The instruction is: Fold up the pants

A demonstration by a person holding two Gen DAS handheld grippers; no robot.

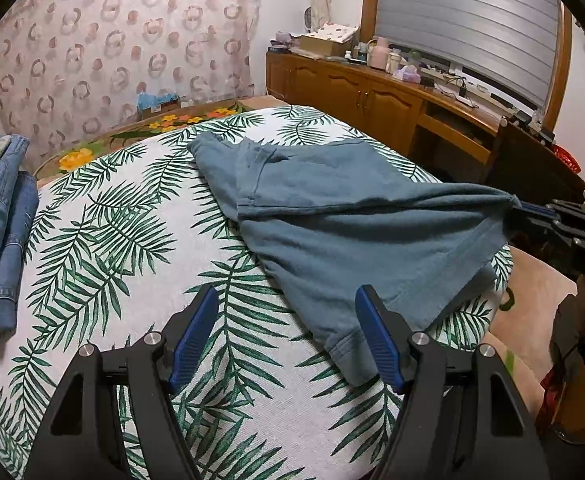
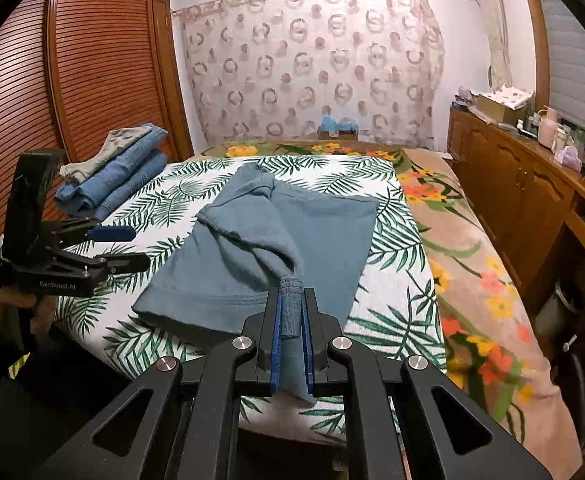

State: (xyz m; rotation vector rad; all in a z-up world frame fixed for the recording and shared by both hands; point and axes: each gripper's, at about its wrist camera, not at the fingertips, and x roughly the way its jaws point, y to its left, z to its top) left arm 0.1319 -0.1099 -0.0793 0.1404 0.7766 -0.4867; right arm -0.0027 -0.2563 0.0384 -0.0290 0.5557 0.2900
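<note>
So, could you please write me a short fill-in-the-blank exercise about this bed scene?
1. The right gripper is shut on a bunched corner of the ____ cotton pants.
2. The left gripper is ____, holding nothing.
3. The folded ____ jeans lie on the palm-leaf-print bedspread.

Missing: teal; open; denim

Count, as I see it from my two tools: one pair of teal pants on the bed. One leaf-print cloth under them. One stack of folded clothes: at least two denim pieces, one grey-green piece on top; exact number unclear. Two grippers: left gripper, right gripper. One hand visible.
</note>
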